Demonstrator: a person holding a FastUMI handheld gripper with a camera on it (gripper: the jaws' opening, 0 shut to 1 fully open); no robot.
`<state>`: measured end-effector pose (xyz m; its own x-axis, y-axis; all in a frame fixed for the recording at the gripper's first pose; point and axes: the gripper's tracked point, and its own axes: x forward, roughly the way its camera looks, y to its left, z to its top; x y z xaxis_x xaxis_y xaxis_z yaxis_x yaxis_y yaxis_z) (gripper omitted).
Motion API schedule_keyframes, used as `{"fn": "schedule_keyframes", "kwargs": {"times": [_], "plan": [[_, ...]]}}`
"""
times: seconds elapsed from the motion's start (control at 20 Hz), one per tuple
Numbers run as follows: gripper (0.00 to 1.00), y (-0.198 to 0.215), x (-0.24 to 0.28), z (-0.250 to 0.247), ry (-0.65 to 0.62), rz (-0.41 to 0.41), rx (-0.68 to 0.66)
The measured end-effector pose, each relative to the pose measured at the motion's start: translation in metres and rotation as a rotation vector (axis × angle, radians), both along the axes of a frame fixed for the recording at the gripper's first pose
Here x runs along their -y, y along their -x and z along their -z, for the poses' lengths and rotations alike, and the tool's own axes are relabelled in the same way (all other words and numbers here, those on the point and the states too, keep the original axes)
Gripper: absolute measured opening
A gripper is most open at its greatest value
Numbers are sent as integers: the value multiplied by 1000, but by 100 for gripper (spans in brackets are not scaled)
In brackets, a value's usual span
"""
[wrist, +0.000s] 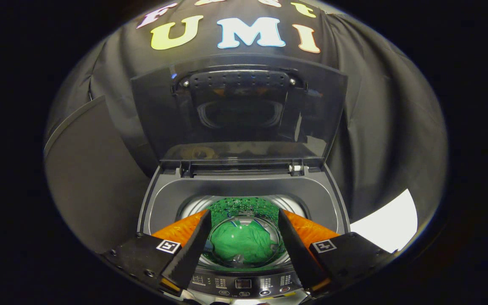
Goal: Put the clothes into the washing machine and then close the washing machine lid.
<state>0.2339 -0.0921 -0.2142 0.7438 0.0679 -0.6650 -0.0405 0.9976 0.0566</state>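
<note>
My gripper [244, 237] hangs above the washing machine [151, 207], its 2 fingers spread wide apart and clamped on nothing. Starting left of my left finger [189, 250], I see the machine's grey top frame and a slice of the shiny drum [193, 205] wall. Between the 2 fingers, down at the bottom of the drum, lies the green cloth [242, 241], bunched into 1 loose heap; its green glints off the drum's holes just beyond it. Right of my right finger [297, 250], the frame carries on toward a white patch of floor. Nearest me, under the fingertips, sits the control panel [244, 284]. Beyond everything, the lid [239, 114] stands upright on its hinges.

I judge the cloth is light, soft and limp, so it stays where it lies. The lid is next: stiff, hinged, likely smooth. I would catch its top edge and pull it down toward me.
</note>
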Motion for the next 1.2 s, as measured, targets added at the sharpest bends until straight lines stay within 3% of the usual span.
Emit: {"fn": "schedule_keyframes", "kwargs": {"times": [1.2], "plan": [[97,-92,-15,-179,4,-11,374]]}}
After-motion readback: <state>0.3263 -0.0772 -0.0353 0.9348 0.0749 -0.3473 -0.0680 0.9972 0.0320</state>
